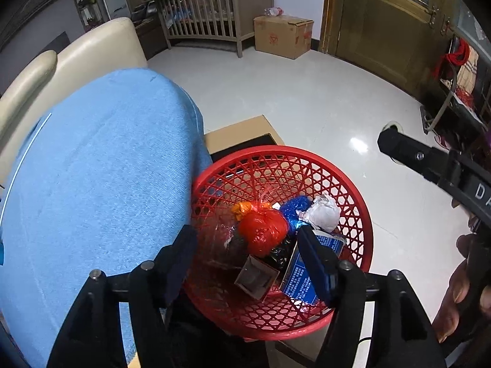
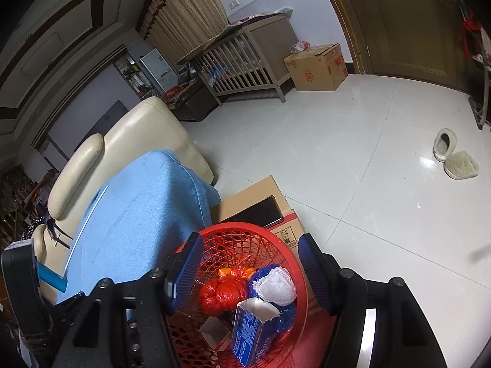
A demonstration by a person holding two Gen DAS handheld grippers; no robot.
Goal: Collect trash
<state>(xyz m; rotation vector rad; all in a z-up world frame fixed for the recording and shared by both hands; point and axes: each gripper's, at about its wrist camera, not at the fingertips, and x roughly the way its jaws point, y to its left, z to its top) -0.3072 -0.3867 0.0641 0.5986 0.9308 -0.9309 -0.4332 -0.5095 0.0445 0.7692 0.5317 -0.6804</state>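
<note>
We hold both grippers over the red basket (image 1: pixel 353 202), our landmark throughout. Our left gripper (image 1: pixel 245 254) hangs just above its near rim, jaws spread wide and gripping nothing; our right gripper (image 2: pixel 251 271) likewise straddles it from above, wide open and empty, which we judge suits dropping things in. Inside the basket lies the collected trash: a blue carton (image 2: pixel 250 334) with a torn top (small white print, too fine for us to read), a red plastic bundle (image 1: pixel 262 233), a white crumpled wad (image 1: pixel 322 213) and a small open box (image 1: pixel 256 277). The basket rests on a cardboard box (image 2: pixel 260 196), probably to bring it within reach beside the blue-covered seat (image 1: pixel 101 178). Far beyond the basket stands another cardboard carton (image 2: pixel 317 67) bearing a red triangular mark, next to a crib (image 1: pixel 214 12)
</note>
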